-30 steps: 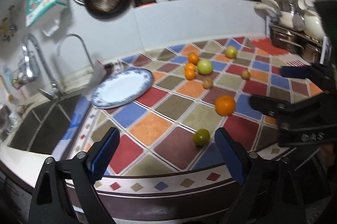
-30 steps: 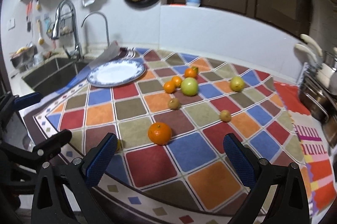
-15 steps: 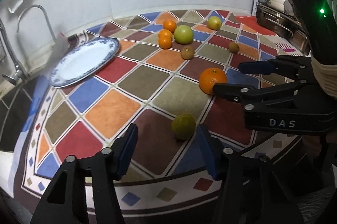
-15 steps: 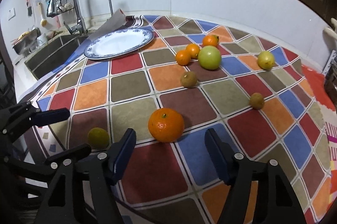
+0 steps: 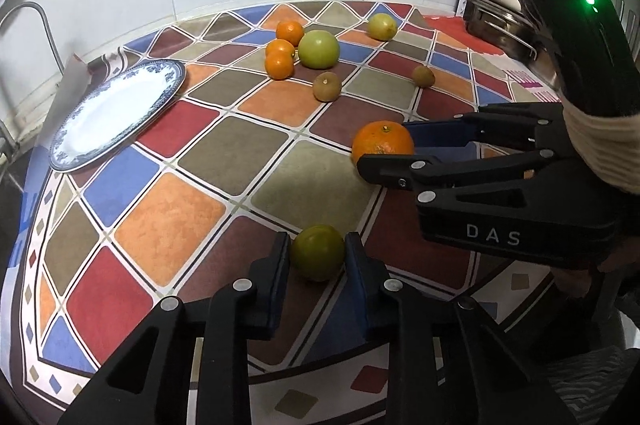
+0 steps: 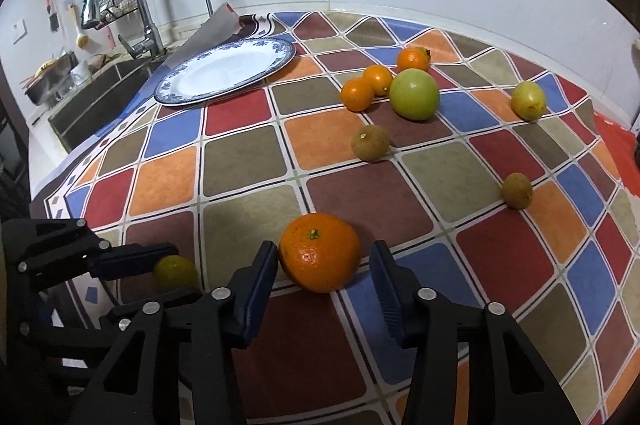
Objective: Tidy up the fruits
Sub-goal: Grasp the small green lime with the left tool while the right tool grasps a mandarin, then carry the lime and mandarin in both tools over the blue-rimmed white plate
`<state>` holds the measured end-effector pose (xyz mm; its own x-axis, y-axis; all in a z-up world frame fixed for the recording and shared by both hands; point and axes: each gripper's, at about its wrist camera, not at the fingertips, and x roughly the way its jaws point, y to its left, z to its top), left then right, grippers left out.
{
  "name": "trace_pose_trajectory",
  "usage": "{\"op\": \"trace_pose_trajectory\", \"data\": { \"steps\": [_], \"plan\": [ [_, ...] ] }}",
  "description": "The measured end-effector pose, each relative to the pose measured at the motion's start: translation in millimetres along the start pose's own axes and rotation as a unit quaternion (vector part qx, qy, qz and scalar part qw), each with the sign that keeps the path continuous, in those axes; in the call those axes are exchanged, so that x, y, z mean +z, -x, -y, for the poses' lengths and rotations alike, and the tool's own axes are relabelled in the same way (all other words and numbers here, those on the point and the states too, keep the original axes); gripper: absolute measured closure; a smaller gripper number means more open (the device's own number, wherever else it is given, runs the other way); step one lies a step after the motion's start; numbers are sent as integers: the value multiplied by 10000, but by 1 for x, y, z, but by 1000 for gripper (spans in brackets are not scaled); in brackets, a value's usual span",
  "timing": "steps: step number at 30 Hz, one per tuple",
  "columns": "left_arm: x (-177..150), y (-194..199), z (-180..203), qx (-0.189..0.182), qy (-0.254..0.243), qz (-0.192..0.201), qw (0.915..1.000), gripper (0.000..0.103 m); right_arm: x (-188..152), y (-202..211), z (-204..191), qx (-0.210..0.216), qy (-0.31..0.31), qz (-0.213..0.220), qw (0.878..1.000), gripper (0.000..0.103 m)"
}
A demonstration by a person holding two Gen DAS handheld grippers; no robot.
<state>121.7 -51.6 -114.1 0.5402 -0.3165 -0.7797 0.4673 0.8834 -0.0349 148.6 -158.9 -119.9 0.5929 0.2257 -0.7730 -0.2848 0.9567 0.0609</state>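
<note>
A small green fruit (image 5: 318,253) lies near the front edge of the checkered tablecloth (image 5: 224,161), and my left gripper (image 5: 317,241) is shut on it, both blue pads against its sides. A large orange (image 6: 320,252) rests on the cloth between the fingers of my right gripper (image 6: 322,249). Its jaws are closing: the left pad is at the peel and a small gap shows at the right pad. Seen from the right wrist, the left gripper (image 6: 176,271) holds the green fruit (image 6: 176,271) at lower left. The white plate (image 5: 116,113) with a blue rim stands bare at the far left.
Further back lie three small oranges (image 5: 280,59), a large green fruit (image 5: 319,49), a yellow fruit (image 5: 382,26) and two brown fruits (image 5: 327,86). A sink (image 6: 100,93) with taps is beyond the plate. A metal dish rack (image 5: 500,21) stands at the right.
Both grippers have tipped downward and come down to the cloth while closing. The left one has closed onto the green fruit; the right one has narrowed around the large orange.
</note>
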Motion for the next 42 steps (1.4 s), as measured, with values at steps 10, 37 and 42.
{"op": "trace_pose_trajectory", "data": {
  "steps": [10, 37, 42],
  "plan": [
    [11, 8, -21, 16, 134, 174, 9998, 75, 5, 3, -3, -37, -178, 61, 9998, 60],
    [90, 35, -164, 745, 266, 1022, 9916, 75, 136, -11, -72, 0, -2, 1054, 9944, 60],
    [103, 19, -197, 778, 316, 981, 9916, 75, 164, -36, -84, 18, 92, 1003, 9949, 60]
  ]
}}
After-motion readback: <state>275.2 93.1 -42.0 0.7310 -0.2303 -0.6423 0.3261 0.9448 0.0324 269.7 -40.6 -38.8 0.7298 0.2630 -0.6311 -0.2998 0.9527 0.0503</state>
